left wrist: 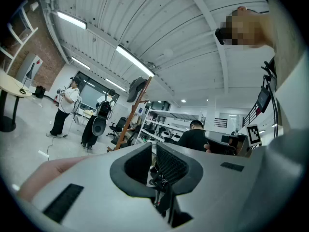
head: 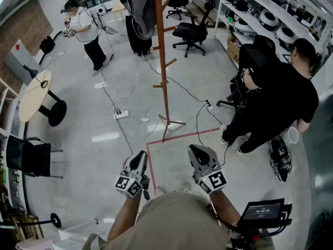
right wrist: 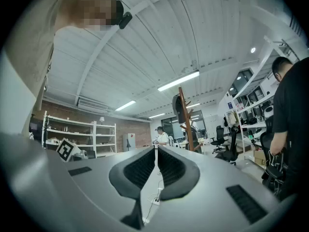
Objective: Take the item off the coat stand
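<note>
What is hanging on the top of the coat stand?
A grey item, probably a garment, hangs from the top of the coat stand. The lower pegs are bare. The item covers whatever peg holds it, so how it hooks on can't be seen.

Hand-held gripper, jaws together, empty; coat stand with dark item beyond.

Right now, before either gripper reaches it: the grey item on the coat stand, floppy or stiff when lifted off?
Probably floppy: the grey item hangs slack from a top peg of the coat stand, like fabric. Likely light, since the thin pole stands straight under it. It may snag, because other pegs jut out just below.
</note>
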### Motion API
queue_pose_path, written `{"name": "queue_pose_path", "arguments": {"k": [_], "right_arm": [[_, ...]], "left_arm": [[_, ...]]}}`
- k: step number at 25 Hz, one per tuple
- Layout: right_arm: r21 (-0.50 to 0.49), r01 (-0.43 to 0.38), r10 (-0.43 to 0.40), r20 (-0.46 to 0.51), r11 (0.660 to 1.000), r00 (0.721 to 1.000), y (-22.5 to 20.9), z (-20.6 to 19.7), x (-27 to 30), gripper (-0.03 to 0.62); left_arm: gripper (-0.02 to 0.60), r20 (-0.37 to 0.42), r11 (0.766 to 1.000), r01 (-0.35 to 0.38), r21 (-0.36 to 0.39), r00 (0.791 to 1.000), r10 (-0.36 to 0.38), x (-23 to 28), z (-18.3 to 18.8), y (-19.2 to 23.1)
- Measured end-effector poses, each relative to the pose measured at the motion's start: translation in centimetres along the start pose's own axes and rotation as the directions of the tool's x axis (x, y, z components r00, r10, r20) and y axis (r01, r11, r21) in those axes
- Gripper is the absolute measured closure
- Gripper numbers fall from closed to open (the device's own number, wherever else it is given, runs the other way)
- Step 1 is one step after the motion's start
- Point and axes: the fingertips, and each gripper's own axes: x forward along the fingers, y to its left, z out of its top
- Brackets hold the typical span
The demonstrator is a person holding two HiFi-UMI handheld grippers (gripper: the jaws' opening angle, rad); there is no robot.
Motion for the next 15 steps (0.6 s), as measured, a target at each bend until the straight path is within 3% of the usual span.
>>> {"name": "queue_pose_path", "arguments": {"k": [15], "right_arm": [[0.040, -0.034, 0.034, -0.015, 0.999, 0.999, -0.8, -0.9, -1.4, 0.560]], "left_arm": [[0.558, -0.008, 1.000, 0.000, 0.004, 1.000, 0.000, 1.4, -1.0, -1.4]]}}
